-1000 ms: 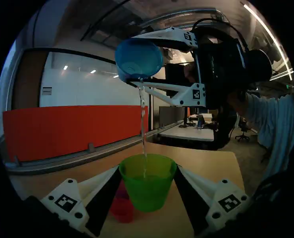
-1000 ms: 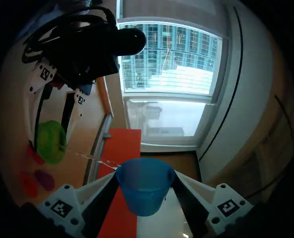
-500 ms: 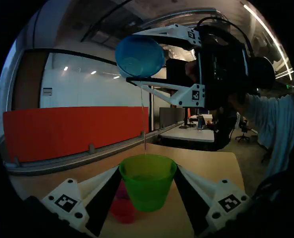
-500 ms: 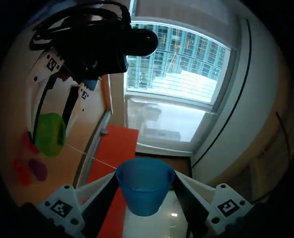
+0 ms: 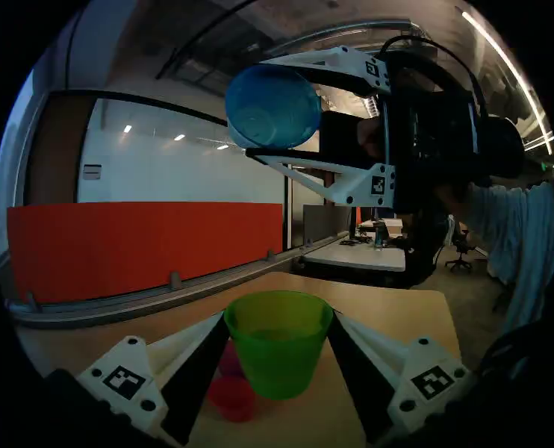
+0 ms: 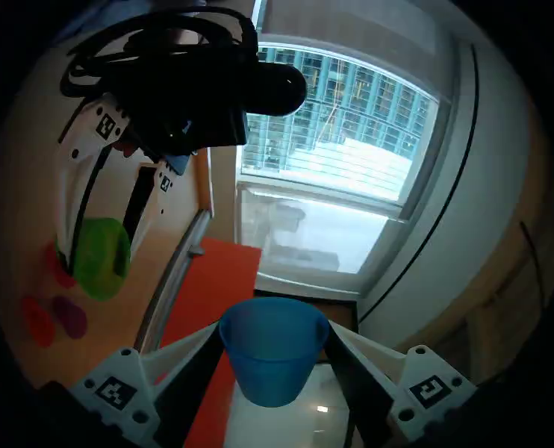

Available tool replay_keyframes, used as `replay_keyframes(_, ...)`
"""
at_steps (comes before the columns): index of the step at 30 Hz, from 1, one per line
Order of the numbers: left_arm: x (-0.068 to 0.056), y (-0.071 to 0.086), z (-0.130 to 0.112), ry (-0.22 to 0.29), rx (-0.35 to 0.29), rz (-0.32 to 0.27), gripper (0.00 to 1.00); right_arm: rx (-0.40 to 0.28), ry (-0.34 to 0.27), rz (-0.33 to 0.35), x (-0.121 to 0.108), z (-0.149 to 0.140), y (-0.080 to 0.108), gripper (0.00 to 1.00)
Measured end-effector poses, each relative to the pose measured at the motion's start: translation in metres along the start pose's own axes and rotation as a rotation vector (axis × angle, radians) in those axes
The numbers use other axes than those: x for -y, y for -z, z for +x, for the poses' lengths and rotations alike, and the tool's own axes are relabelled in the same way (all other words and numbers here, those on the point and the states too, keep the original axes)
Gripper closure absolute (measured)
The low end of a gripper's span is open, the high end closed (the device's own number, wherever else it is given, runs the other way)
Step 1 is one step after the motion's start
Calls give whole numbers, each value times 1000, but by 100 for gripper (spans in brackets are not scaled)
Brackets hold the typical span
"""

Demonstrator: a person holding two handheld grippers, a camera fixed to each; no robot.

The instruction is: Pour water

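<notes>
**Left gripper view.**
- The left gripper [image 5: 277, 322] is clamping the green cup [image 5: 278, 352] between both fingers. The cup is standing upright on the wooden table [image 5: 396, 308], and a water line is showing through its wall.
- A small red cup [image 5: 231, 396] and a purple cup [image 5: 229, 361] are sitting on the table just beside the gripper's left finger, partly hidden behind it.
- High above the green cup, the right gripper [image 5: 260, 110] is gripping the blue cup [image 5: 273, 106] with one finger above it and one below. The cup is lying tipped on its side, with its mouth and inner bottom facing this camera.
- A hand [image 5: 366, 134] and a pale sleeve [image 5: 516, 239] are showing behind that gripper.
- An orange wall panel [image 5: 128, 243] is running along beyond the table's far edge.

**Right gripper view.**
- The right gripper [image 6: 275, 332] is pressing both fingers on the blue cup [image 6: 273, 366]. From here the rim and outer wall are facing the camera, and the inside is not visible.
- The whole scene is appearing rolled over, with the table [image 6: 23, 224] standing along the left side.
- Far off to the left, the left gripper [image 6: 101, 246] is holding the green cup [image 6: 94, 265] between its white fingers, with its dark body and cables [image 6: 180, 82] showing above.
- The purple cup [image 6: 72, 316] and a red cup [image 6: 34, 321] are lying near the green cup, and a further red one [image 6: 55, 265] is touching its edge.
- A large window [image 6: 337, 194] with buildings outside is taking up the middle, straight ahead of the right gripper's fingers.
- The orange panel [image 6: 202, 299] is sitting just beyond the gripper's left finger.
</notes>
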State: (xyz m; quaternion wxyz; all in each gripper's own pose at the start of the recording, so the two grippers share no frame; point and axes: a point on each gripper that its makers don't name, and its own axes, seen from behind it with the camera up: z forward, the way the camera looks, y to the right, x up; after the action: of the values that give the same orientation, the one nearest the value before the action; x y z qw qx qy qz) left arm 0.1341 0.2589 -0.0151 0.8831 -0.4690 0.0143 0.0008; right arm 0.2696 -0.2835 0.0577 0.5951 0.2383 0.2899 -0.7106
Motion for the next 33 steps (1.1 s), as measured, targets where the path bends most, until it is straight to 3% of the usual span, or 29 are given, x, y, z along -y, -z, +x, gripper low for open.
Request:
replay_keyframes(8, -1, 1, 2, -2, -1, -2, 12, 1, -48, 2, 2, -4, 0, 9)
replay_keyframes(17, -1, 2, 2, -14, 0, 0, 12, 4, -208, 9, 2, -16, 2, 9)
replay_keyframes(26, -1, 2, 6, -15, -6, 2, 12, -1, -437, 9, 5, -19, 9, 9)
replay_keyframes(33, 0, 2, 9, -30, -6, 8, 12, -25, -678, 19, 8, -12, 17, 9)
